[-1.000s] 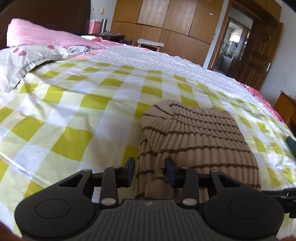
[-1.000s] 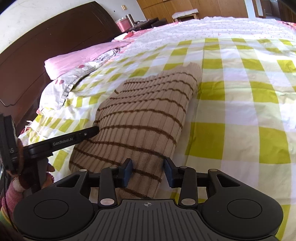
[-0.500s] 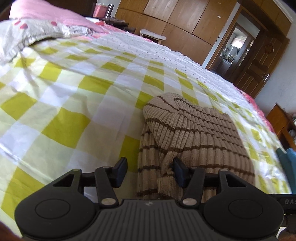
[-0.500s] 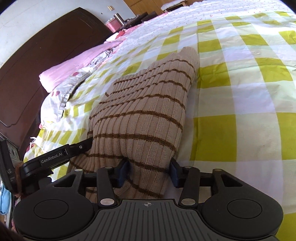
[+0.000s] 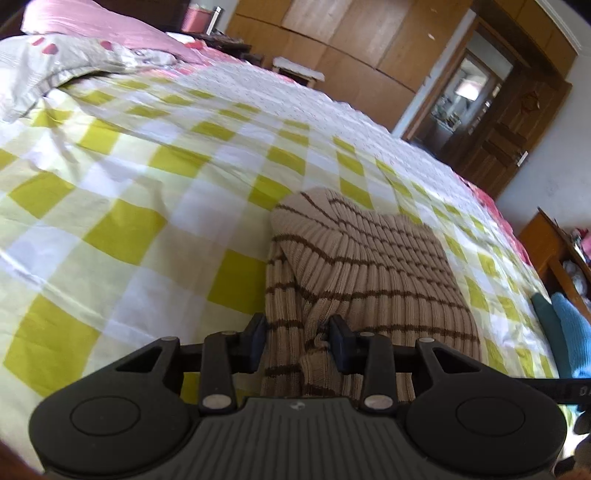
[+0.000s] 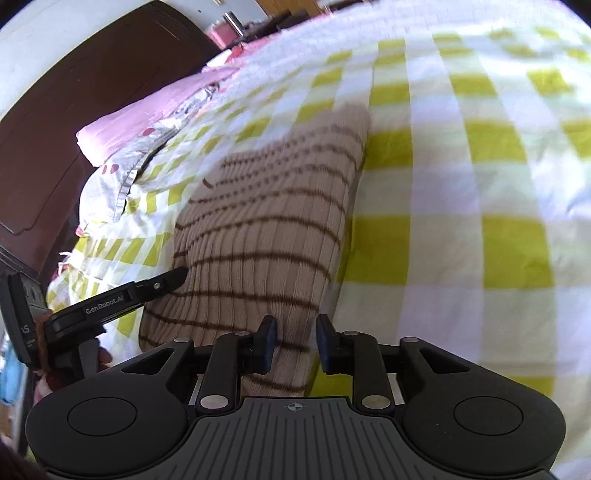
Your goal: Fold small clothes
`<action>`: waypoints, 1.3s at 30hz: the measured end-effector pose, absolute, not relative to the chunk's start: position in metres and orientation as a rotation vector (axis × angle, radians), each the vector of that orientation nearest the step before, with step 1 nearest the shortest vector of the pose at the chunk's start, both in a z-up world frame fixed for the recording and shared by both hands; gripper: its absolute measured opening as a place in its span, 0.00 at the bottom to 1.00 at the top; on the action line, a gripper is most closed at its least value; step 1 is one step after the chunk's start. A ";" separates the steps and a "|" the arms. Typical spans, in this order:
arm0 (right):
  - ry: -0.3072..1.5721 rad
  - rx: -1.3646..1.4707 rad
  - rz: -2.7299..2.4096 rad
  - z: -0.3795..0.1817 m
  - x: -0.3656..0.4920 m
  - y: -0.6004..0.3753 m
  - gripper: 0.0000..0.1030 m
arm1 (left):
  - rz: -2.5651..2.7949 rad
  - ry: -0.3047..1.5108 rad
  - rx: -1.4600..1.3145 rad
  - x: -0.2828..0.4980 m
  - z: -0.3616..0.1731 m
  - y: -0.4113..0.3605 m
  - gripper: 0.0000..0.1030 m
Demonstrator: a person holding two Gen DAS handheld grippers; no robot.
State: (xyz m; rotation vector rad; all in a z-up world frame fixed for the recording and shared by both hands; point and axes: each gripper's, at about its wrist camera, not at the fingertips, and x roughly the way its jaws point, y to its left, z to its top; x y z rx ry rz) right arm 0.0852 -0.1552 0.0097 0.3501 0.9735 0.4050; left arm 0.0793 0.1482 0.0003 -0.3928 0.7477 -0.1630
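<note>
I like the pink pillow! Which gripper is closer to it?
Left. The left gripper grips the sweater's edge on the side facing the pink pillow; the right gripper grips the opposite edge.

The near end of the sweater (image 5: pixel 373 280) drops behind the left tool (image 5: pixel 298 341), so its hem there is hidden, and the same end is hidden behind the right tool (image 6: pixel 293 344) in the right view. The far end of the sweater (image 6: pixel 295 155) and the bedspread (image 6: pixel 461 155) beyond it are blurred. Past the sweater, a blue cloth (image 5: pixel 574 332) is cut off by the frame edge.
</note>
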 end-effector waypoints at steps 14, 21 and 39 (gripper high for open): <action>0.880 0.074 0.518 0.039 0.193 -0.001 0.35 | -0.137 0.724 -0.277 0.080 0.000 0.139 0.45; 0.913 -0.166 0.464 0.012 0.215 0.048 0.16 | -0.154 0.727 -0.267 0.084 0.000 0.143 0.46; 0.897 -0.150 0.361 0.007 0.228 0.061 0.14 | -0.146 0.768 -0.321 0.079 -0.005 0.152 0.46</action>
